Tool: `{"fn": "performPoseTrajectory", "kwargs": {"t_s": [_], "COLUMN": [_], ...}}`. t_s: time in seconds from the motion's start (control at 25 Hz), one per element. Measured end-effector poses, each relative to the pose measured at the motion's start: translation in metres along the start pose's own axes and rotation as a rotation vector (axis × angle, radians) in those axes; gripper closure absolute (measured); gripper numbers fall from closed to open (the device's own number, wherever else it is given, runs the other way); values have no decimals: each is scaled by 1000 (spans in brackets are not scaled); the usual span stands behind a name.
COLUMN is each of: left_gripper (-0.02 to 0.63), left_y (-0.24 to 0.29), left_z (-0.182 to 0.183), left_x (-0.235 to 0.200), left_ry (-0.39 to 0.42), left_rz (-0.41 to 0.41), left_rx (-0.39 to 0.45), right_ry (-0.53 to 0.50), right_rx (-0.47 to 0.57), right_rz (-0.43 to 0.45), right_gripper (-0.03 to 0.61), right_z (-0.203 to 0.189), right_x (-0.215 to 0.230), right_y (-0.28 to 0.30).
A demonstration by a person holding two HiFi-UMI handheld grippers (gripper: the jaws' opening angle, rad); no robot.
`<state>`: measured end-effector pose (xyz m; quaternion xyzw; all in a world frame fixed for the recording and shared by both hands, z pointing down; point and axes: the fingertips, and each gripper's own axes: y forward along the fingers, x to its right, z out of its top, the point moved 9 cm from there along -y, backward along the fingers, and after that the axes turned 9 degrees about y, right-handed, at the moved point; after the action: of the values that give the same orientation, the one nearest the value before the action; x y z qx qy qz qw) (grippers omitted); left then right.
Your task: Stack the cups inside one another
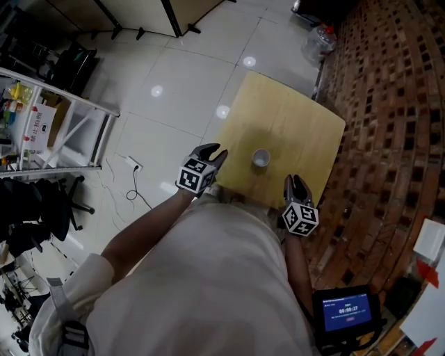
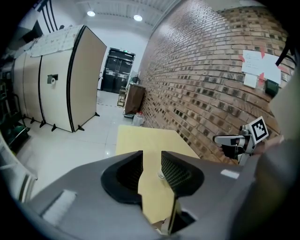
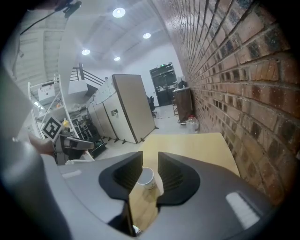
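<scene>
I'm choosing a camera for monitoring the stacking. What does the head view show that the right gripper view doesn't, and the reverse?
Head view only: the lit screen and the person's torso. Right gripper view only: the ceiling lights, and the right gripper with its jaws apart, framing the cup beyond them. Both: the cup, the table, the left gripper and the brick wall.

Looking like a lab or test bay, not a home: brick wall (image 1: 389, 104) running down one side, glossy white tile floor (image 1: 174, 83) reflecting recessed ceiling lights (image 3: 118, 12), folding partition panels (image 2: 70, 79) standing on feet, white metal rack (image 1: 31, 128) holding gear, black office chair (image 1: 42, 208) sitting nearby, loose cable (image 1: 135, 188) trailing across the tiles, blue screen (image 1: 345, 311) glowing, small wooden table (image 1: 292, 118) standing against the brick
</scene>
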<state>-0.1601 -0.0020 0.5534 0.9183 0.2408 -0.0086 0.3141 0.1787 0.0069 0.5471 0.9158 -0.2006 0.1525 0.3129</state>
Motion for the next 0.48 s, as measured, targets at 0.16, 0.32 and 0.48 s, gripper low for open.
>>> {"fn": "performPoseTrajectory", "kwargs": {"t_s": [0.16,0.32,0.48], "left_gripper": [472,577,532], "left_y": [-5,-8,-3], "left_z": [-5,-7,-6], "left_x": [-3,-3,-1], "left_ry": [-16,38,-21], "left_rz": [4,32,11], "left_rx": [-15,-39,-16], "right_ry": [-3,-2,0], "right_rx": [-8,-10,-10], "right_rz": [6,13,16], "right_gripper": [483,483,483], "right_z": [0,0,0], "right_x": [-3,-5,-1], "right_y": [3,4,5]}}
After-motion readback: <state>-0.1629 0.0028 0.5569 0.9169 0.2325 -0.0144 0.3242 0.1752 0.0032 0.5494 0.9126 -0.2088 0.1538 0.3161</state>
